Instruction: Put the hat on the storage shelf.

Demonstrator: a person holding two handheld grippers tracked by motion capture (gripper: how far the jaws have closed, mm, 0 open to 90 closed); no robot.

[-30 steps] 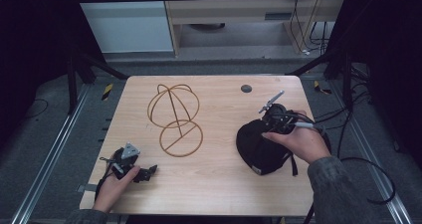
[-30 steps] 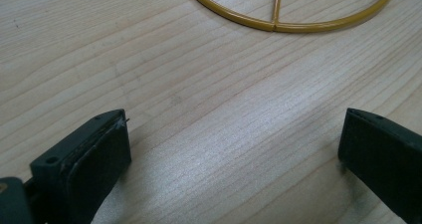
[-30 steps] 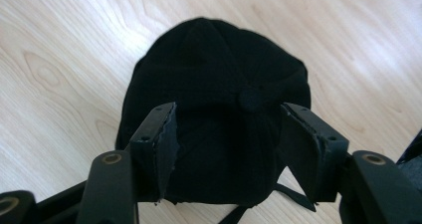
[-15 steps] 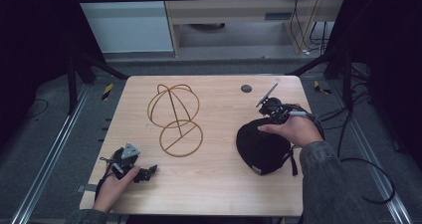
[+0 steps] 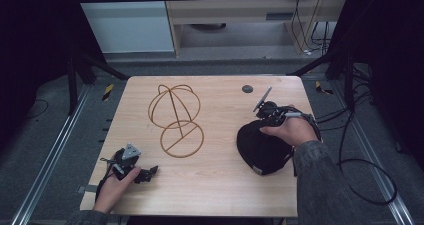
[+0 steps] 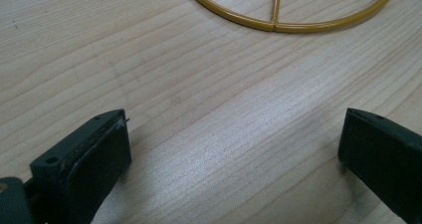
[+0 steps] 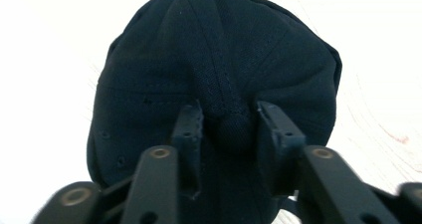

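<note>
Right gripper [image 7: 224, 129] now pinches a fold of fabric at the crown of the black cap [image 5: 265, 147], jaws clamped on it, having shifted toward the table's far edge over the past second while the cap stays at the right side of the table [image 5: 215, 185]. Left gripper [image 6: 234, 149] rests low at the near-left corner, jaws wide apart and empty, unmoved. With the crown gripped, the likely intent is lifting the cap toward the gold wire stand [image 5: 175, 120], which stands well apart at centre-left.
</note>
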